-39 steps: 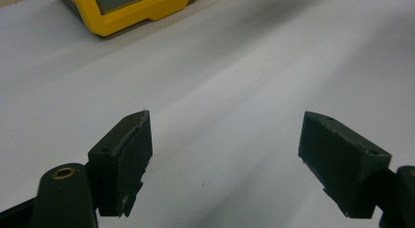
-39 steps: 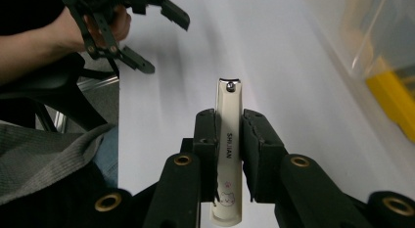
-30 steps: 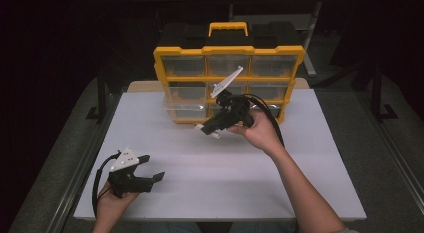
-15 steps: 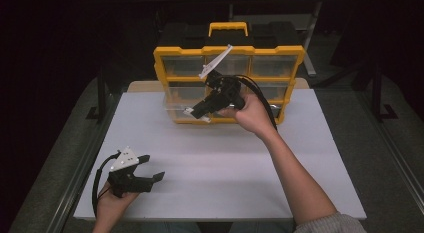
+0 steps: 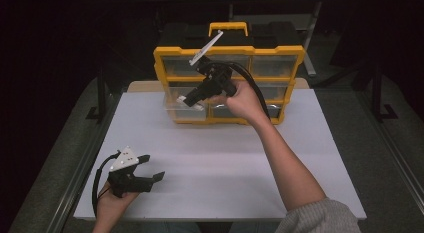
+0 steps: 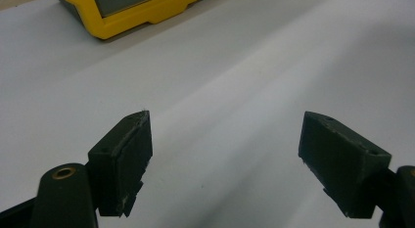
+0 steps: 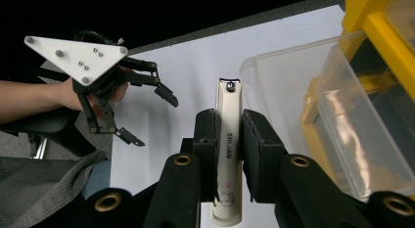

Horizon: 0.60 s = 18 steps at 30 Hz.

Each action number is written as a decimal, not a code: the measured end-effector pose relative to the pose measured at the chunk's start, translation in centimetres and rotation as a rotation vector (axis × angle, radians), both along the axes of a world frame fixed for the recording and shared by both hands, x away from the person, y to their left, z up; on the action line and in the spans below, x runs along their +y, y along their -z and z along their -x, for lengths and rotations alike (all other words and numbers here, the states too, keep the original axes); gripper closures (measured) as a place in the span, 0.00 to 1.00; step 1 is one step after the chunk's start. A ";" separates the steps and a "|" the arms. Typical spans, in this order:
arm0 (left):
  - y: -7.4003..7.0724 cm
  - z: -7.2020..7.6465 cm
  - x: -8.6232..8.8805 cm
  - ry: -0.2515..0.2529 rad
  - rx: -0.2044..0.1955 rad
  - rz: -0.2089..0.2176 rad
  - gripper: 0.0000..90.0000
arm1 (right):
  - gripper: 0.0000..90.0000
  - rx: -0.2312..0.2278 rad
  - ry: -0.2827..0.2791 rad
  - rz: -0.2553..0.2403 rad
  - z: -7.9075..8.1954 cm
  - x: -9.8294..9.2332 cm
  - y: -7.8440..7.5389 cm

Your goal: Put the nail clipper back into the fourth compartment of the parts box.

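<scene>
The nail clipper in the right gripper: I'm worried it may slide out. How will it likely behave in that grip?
The nail clipper looks smooth and glossy, so it could slip between the right gripper's flat pads. It appears rigid and unbent under the clamp. Being long, with both ends sticking past the pads, it might pivot if bumped against the clear drawer.

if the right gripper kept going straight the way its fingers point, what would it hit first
Probably the white table. The right gripper, shut on a nail clipper, points past the pulled-out clear drawer beside it, toward bare tabletop short of the left gripper. Depth is unclear, so the drawer's corner could catch first.
</scene>
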<state>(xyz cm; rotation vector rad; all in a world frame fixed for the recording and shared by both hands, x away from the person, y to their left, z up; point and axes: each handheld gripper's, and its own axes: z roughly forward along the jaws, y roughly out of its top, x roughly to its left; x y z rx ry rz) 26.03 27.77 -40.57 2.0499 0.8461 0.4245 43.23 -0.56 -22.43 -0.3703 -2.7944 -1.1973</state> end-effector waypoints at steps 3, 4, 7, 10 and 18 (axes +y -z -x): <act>0.0 0.0 0.0 0.000 0.000 0.002 0.22 | 0.84 -0.003 0.003 0.003 -0.4 0.3 -0.2; 0.0 0.0 0.0 0.000 0.000 0.000 0.22 | 0.84 -0.002 0.007 0.003 -0.5 0.4 -0.3; 0.0 0.0 0.0 0.004 -0.005 -0.001 0.22 | 0.84 -0.007 0.007 0.006 -0.8 0.6 -0.5; 0.0 0.0 0.0 0.003 -0.006 0.000 0.22 | 0.84 -0.009 0.014 0.008 -1.2 0.8 -0.6; 0.0 0.0 -0.1 -0.005 0.000 0.019 0.22 | 0.84 -0.017 0.034 0.016 -2.2 1.2 -1.0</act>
